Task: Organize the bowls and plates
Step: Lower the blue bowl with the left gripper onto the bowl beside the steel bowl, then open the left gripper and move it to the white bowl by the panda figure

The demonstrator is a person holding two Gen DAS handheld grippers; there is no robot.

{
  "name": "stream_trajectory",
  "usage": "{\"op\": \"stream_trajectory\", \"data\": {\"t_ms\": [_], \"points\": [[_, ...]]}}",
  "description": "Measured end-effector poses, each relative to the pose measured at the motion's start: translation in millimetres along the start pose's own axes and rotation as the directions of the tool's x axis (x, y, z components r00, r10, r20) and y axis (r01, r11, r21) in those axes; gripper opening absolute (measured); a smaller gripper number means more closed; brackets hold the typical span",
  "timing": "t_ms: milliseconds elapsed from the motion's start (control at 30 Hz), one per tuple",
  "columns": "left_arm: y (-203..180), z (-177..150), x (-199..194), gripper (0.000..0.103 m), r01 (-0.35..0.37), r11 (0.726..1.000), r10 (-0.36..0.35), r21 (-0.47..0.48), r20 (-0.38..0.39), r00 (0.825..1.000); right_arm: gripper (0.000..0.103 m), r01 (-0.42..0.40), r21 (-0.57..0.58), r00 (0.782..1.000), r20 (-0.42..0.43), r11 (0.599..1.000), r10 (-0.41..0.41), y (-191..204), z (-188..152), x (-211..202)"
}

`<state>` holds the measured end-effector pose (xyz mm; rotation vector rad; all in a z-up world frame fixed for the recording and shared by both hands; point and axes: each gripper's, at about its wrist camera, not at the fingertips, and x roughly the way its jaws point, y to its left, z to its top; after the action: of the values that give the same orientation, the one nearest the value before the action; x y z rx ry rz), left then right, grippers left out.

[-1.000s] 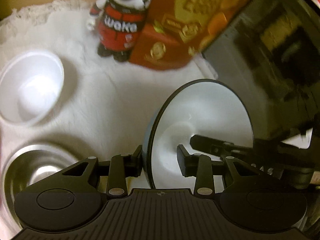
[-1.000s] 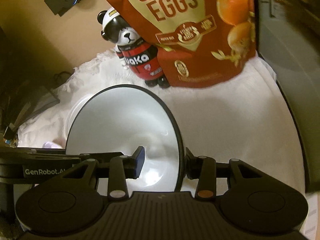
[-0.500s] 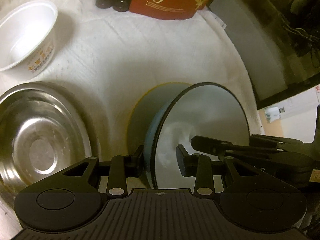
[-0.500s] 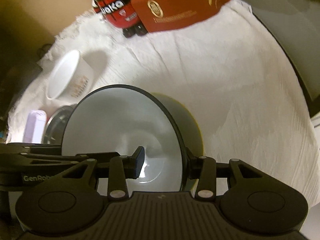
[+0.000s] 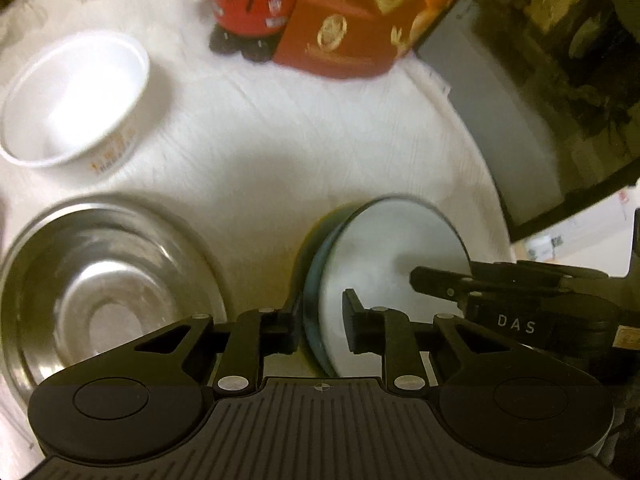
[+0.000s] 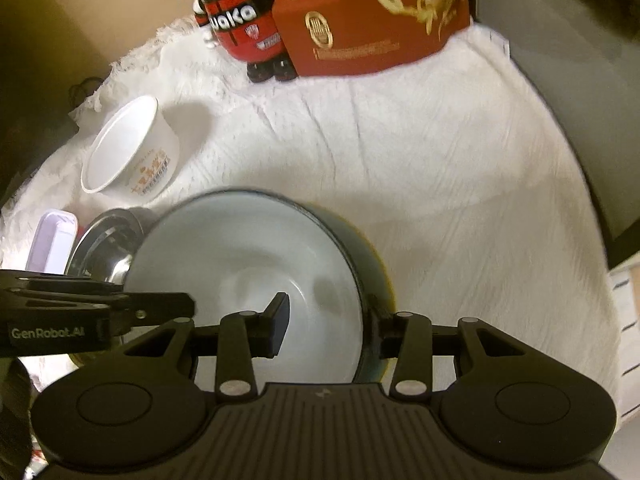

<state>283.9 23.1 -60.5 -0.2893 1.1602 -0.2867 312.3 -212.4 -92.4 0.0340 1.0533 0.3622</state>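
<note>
Now three bowls: both grippers' fingers straddle, slightly apart, the blue bowl (image 6: 248,264) (steel (image 5: 108,280), white (image 5: 72,100) beside).

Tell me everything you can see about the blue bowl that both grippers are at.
The blue bowl is round, pale inside, dark blue outside, and looks glazed and empty. It sits low inside a yellow-rimmed dish on the white cloth. The left gripper and right gripper each straddle opposite rims, jaws opened.
</note>
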Motion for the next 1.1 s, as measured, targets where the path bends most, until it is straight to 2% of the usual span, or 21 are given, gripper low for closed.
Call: {"op": "stream_trajectory", "data": {"t_ms": [133, 300, 467, 600, 667, 733, 800, 967, 1033, 1100], "points": [[5, 6, -10, 0.024, 0.029, 0.999, -0.029, -0.024, 0.024, 0.999, 0.043, 0.050, -0.074, 0.995, 0.085, 0.996, -0.044, 10, 5, -13], [8, 9, -18, 0.023, 0.053, 0.998, -0.052, -0.037, 0.037, 0.998, 0.043, 0.059, -0.120, 0.994, 0.098, 0.991, -0.048, 17, 13, -18], [27, 20, -40, 0.023, 0.054, 0.996, -0.046, -0.077, 0.104, 0.994, 0.043, 0.059, -0.144, 0.990, 0.138, 0.988, -0.039, 21, 33, -35], [60, 33, -64, 0.023, 0.016, 0.985, 0.015, -0.174, 0.176, 0.984, 0.044, 0.020, -0.160, 0.985, 0.172, 0.987, 0.008, 38, 64, -44], [79, 39, -78, 0.023, -0.010, 0.976, 0.059, -0.217, 0.223, 0.973, 0.049, -0.007, -0.174, 0.982, 0.186, 0.985, 0.039, 53, 79, -45], [98, 44, -92, 0.024, -0.055, 0.964, 0.128, -0.260, 0.273, 0.953, 0.058, -0.032, -0.197, 0.979, 0.193, 0.980, 0.071, 69, 94, -42], [118, 46, -102, 0.024, -0.106, 0.946, 0.204, -0.306, 0.307, 0.930, 0.058, -0.031, -0.229, 0.978, 0.193, 0.973, 0.077, 86, 107, -34], [168, 55, -98, 0.024, -0.212, 0.886, 0.352, -0.412, 0.299, 0.887, 0.061, -0.024, -0.275, 0.988, 0.143, 0.961, 0.065, 115, 126, 3], [180, 58, -92, 0.024, -0.222, 0.869, 0.371, -0.442, 0.286, 0.884, 0.063, -0.006, -0.304, 0.991, 0.125, 0.953, 0.046, 125, 130, 18], [188, 60, -85, 0.024, -0.212, 0.863, 0.366, -0.458, 0.279, 0.888, 0.064, 0.016, -0.336, 0.993, 0.114, 0.942, 0.024, 134, 133, 32]]}}
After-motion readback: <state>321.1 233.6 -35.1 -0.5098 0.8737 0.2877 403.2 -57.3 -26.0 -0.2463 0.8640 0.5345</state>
